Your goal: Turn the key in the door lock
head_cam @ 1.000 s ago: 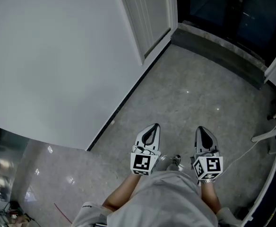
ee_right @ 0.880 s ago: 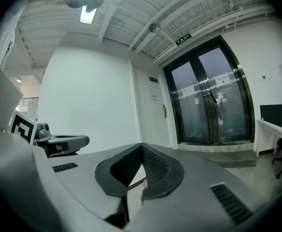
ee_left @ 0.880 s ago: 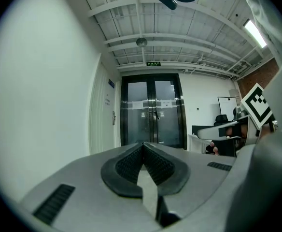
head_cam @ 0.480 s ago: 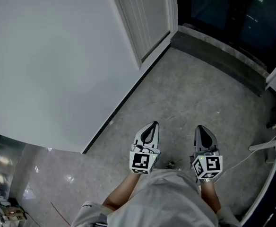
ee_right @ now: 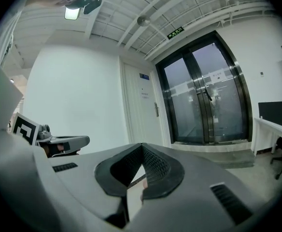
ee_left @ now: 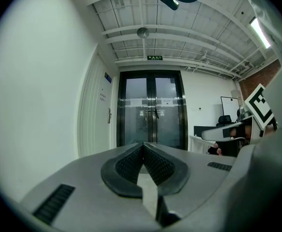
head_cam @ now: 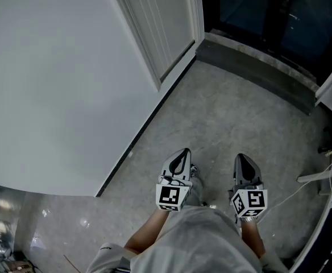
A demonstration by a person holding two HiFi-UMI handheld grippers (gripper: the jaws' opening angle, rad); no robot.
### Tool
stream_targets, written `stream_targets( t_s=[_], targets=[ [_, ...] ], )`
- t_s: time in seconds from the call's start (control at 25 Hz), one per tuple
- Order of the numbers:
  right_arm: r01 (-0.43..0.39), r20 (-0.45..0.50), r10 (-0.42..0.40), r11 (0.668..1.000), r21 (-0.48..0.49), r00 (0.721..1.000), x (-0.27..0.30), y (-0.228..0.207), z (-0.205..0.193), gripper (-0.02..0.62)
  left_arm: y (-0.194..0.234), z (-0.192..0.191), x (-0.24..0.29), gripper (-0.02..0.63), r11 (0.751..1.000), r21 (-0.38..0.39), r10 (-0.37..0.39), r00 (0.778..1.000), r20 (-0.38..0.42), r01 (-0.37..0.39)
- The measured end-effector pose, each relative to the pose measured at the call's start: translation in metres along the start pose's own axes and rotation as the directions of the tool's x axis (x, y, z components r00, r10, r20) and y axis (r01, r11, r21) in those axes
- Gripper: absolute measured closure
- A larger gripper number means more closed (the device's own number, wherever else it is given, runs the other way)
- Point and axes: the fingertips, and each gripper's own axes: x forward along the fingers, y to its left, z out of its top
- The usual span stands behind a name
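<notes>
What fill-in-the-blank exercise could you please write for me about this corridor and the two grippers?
1. The left gripper and the right gripper both have their jaws ____, with nothing between them.
2. The green exit sign hangs above the ____ double doors.
3. In both gripper views, the white door stands to the ____ of those double doors.
Missing words: shut; glass; left.

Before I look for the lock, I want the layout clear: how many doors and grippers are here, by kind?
white door: 1
glass double door: 1
grippers: 2 (left gripper, right gripper)
Total: 4
</notes>
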Motion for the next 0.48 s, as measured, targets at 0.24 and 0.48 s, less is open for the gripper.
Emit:
stream_targets(
  t_s=[0.24,0.48],
  targets=[
    [0.02,0.0,-0.02,1.0,-0.006,1.0,0.057,-0.02,0.013,0.594,0.026,0.01,0.065,0.598,1.0,-0.004,-0.025,0.999,0.02,0.025],
    [0.025,0.011,-0.024,0.999,-0.027,1.0,0.127,-0.029,0.042,0.594,0.066,0.027,0.125,0.597,0.999,-0.019,-0.029,0.999,0.043,0.03]
  ],
)
